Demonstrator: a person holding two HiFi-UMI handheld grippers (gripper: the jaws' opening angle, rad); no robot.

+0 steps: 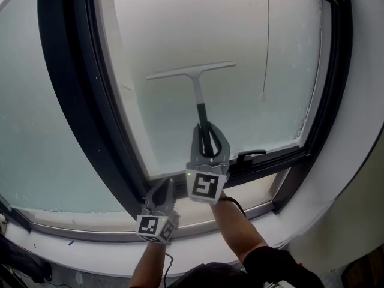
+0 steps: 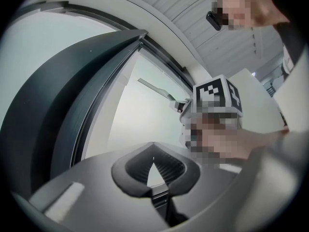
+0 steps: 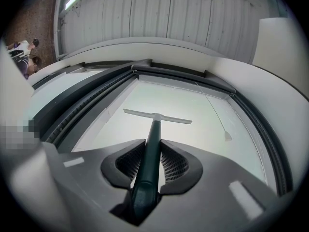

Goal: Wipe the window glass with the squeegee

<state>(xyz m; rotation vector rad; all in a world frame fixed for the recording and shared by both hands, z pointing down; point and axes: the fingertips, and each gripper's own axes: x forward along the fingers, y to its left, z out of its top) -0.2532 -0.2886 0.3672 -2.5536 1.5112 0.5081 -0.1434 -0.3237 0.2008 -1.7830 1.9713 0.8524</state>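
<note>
The squeegee (image 1: 195, 80) has a pale T-shaped blade and a dark handle; its blade lies flat against the frosted window glass (image 1: 180, 35) near the pane's middle. My right gripper (image 1: 208, 144) is shut on the dark handle, which runs up between its jaws to the squeegee blade (image 3: 157, 116) in the right gripper view. My left gripper (image 1: 161, 192) hangs lower and to the left, by the bottom frame, shut with nothing in it. In the left gripper view its pads (image 2: 166, 167) meet, and the squeegee (image 2: 157, 89) shows far off.
A thick dark window frame (image 1: 72, 101) curves round the pane. A black window handle (image 1: 251, 155) sits on the bottom rail just right of my right gripper. A thin cord (image 1: 266, 47) with a small end piece hangs over the glass at the right.
</note>
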